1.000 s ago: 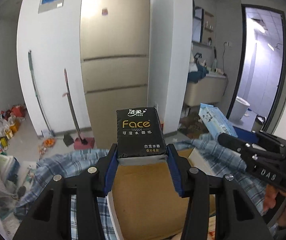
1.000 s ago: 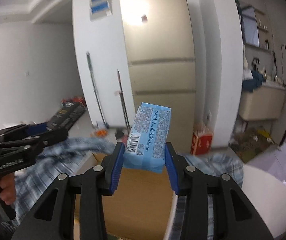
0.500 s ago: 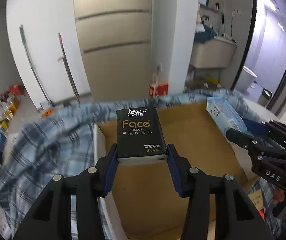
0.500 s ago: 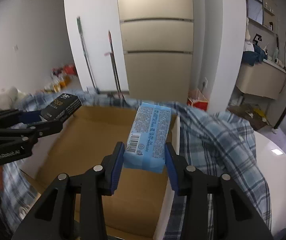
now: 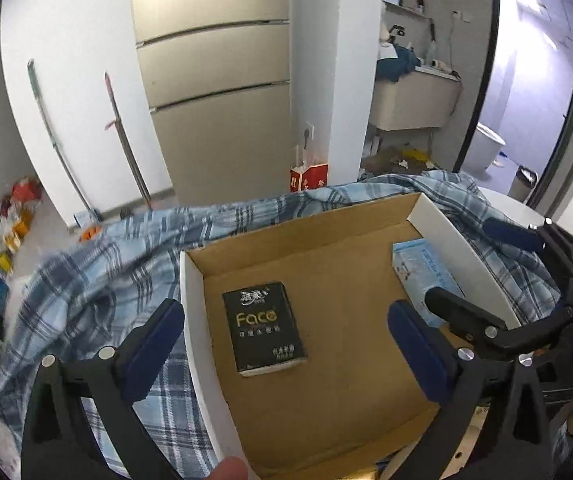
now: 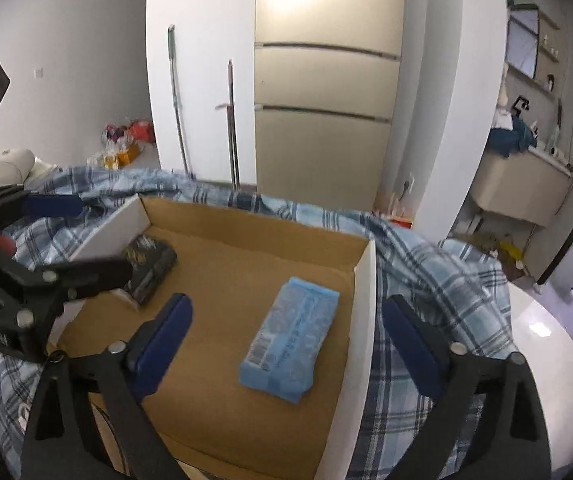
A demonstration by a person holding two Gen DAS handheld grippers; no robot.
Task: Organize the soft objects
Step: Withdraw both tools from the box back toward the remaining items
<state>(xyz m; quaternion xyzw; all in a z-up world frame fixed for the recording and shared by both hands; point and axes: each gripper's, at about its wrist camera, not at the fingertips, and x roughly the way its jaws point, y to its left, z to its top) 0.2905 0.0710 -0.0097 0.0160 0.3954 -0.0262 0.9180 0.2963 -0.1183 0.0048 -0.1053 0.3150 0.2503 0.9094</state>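
Jaws stand wide and empty on both the left gripper [image 5: 286,330] and the right gripper [image 6: 286,320], each held above an open cardboard box [image 5: 452,236]. A black "Face" tissue pack [image 5: 264,328] lies flat on the box floor near its left wall. A blue tissue pack [image 6: 290,346] lies flat near the right wall, well apart from the black one. A blue plaid cloth [image 5: 98,280] is bunched around the box's outer sides.

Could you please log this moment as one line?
left tongs: open | right tongs: open | black tissue pack, blue tissue pack: lying in brown cardboard box
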